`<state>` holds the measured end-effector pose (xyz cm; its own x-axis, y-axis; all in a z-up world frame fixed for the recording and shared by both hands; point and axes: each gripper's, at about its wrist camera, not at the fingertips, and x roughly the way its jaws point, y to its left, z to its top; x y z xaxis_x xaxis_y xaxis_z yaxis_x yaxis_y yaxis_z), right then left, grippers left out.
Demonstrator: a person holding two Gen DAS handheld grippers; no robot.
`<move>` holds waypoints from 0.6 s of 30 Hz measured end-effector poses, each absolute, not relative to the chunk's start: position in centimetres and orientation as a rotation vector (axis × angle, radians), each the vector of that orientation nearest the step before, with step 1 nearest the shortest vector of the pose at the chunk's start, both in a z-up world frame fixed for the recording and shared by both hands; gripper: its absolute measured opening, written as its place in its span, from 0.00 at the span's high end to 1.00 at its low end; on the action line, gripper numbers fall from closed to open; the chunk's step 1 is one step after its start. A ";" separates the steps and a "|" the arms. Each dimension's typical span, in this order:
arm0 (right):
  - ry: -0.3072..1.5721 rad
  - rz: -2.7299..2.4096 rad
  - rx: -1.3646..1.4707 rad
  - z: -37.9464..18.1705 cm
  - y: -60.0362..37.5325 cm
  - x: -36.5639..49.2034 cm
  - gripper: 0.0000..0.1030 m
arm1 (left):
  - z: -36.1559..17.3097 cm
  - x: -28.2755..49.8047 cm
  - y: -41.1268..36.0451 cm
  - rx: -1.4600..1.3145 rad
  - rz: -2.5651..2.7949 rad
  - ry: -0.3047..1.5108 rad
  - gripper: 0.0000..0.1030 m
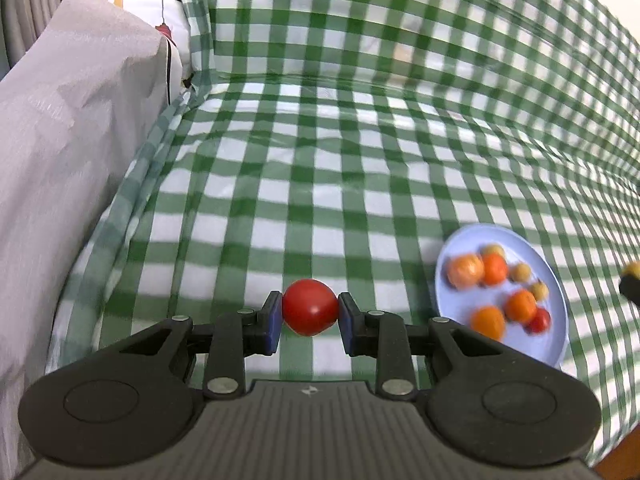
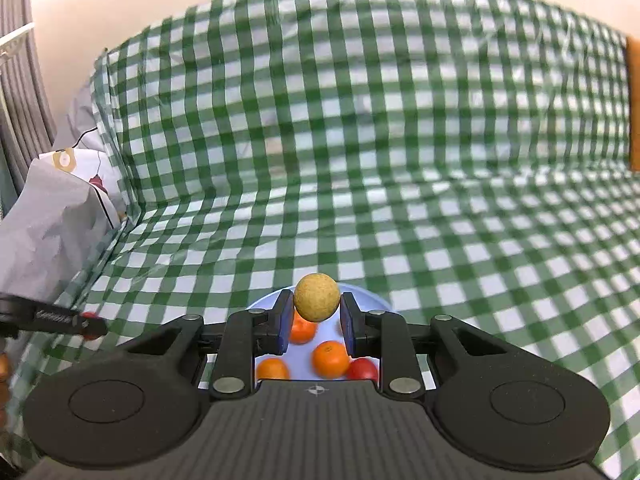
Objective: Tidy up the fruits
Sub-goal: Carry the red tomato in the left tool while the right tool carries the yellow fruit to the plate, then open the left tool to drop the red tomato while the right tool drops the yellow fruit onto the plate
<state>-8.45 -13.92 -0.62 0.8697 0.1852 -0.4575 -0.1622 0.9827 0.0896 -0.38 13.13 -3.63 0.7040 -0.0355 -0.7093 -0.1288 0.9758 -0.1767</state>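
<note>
My left gripper (image 1: 310,312) is shut on a red tomato (image 1: 310,307) and holds it above the checked cloth, left of a pale blue plate (image 1: 556,344). The plate carries several oranges (image 1: 487,322), small yellow-brown fruits and a red tomato (image 1: 539,321). My right gripper (image 2: 316,312) is shut on a round yellow-brown fruit (image 2: 317,297) and holds it above the same plate (image 2: 372,300), where oranges (image 2: 330,359) and a tomato (image 2: 363,369) show between the fingers. The left gripper's tip (image 2: 90,325) with the tomato shows at the left of the right wrist view.
A green-and-white checked cloth (image 1: 320,184) covers the table and rises up the back. A grey covered bulk (image 1: 68,152) and a white bag (image 2: 86,164) stand along the left edge. An orange-brown panel (image 2: 633,104) is at the far right.
</note>
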 end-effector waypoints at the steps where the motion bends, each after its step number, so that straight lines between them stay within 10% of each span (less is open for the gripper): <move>1: 0.466 0.178 0.037 -0.8 -14.1 -8.9 0.75 | -3.8 -1.0 12.8 -0.212 0.045 0.789 0.69; 18: 0.520 0.196 -0.015 -4.6 -14.6 -7.8 0.75 | -5.5 0.0 6.0 -0.339 -0.297 0.810 0.69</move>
